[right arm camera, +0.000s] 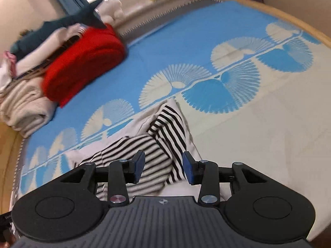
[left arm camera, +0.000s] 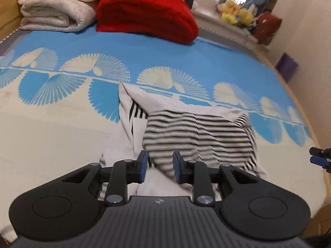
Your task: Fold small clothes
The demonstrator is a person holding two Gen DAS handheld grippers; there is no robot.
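Bedspread [left arm camera: 165, 47] under red blanket [left arm camera: 144, 14]

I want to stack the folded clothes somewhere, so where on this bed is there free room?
Free: the cream stretch left of the striped garment and the blue band between it and the red blanket. Crowded: the head end, with the white quilt.

Soft striped cloth garment [left arm camera: 198, 132] lies on a matt woven bedspread [left arm camera: 62, 124].

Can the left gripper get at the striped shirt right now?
Probably yes. The left gripper is open with nothing between its fingers, and the striped shirt lies on the bed right in front of it, nothing in between.
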